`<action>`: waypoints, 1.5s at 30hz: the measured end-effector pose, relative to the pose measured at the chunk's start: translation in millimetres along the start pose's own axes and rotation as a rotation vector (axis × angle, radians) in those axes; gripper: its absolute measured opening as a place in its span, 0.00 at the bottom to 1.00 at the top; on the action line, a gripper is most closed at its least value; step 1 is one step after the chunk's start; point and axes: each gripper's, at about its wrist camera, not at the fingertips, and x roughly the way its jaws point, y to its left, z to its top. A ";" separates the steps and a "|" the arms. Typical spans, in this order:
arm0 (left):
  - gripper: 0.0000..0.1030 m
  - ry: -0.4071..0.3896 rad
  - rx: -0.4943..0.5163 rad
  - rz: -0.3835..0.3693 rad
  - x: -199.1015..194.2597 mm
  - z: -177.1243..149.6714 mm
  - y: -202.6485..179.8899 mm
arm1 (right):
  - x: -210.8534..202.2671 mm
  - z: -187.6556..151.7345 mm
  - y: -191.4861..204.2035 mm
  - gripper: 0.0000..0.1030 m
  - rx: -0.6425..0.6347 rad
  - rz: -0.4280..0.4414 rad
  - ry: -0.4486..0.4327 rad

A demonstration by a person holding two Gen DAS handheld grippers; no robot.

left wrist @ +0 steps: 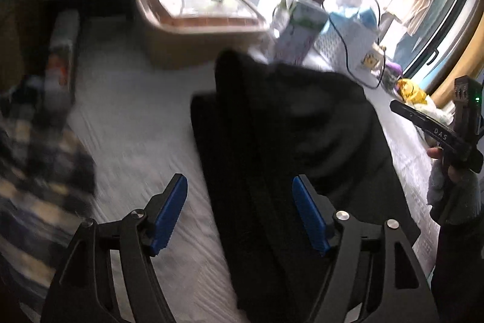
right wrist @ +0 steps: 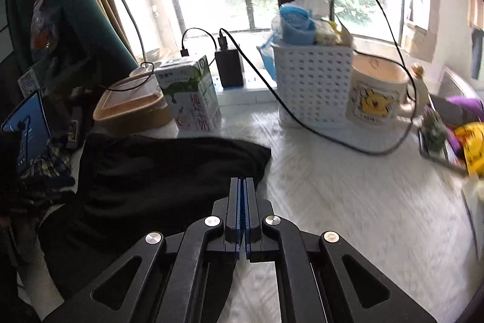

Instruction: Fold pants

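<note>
The pants (left wrist: 290, 147) lie on the white-covered bench (left wrist: 136, 123), dark and bunched into a long heap with one end toward the clutter at the window side. In the right wrist view the same pants (right wrist: 157, 171) sit left of centre, their near edge just beside the right claw (right wrist: 241, 186).

Left claw (left wrist: 239, 202): jaws stand wide, blue pads apart, nothing pressed between them. The pants' edge runs between the pads but is not gripped. No earlier view is available to compare.

Right claw: jaws fully together, pads touching, nothing visible between them. It sits over the bare cover at the cloth's right edge; whether it touches the fabric cannot be told.

Handling judgement: the cloth looks soft, limp and light. It will sag and drape when lifted and will not hold a crease unaided. It is not fragile, and the fuzzy cover should stop it from sliding. The fabric is black on black, so seams and waistband cannot be made out.

Recommended hold: pinch a doubled edge or corner at one end of the heap, one claw per corner, and lift both together.

Hazards: a carton (right wrist: 190, 93), basket (right wrist: 314, 87), mug (right wrist: 378, 93) and loose cable (right wrist: 302, 117) stand near the far end.
</note>
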 end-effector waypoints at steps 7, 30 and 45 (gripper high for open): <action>0.70 0.009 -0.006 0.028 1.2 -8.8 -9.5 | -12.0 -30.4 -1.5 0.77 0.047 -0.042 0.025; 0.78 0.063 0.064 -0.018 17.4 -10.5 -55.0 | 74.8 -97.3 -26.3 0.91 0.101 0.174 0.098; 0.77 0.008 0.055 0.022 25.7 -1.3 -44.8 | 94.3 -99.7 -37.4 0.90 0.109 0.240 0.108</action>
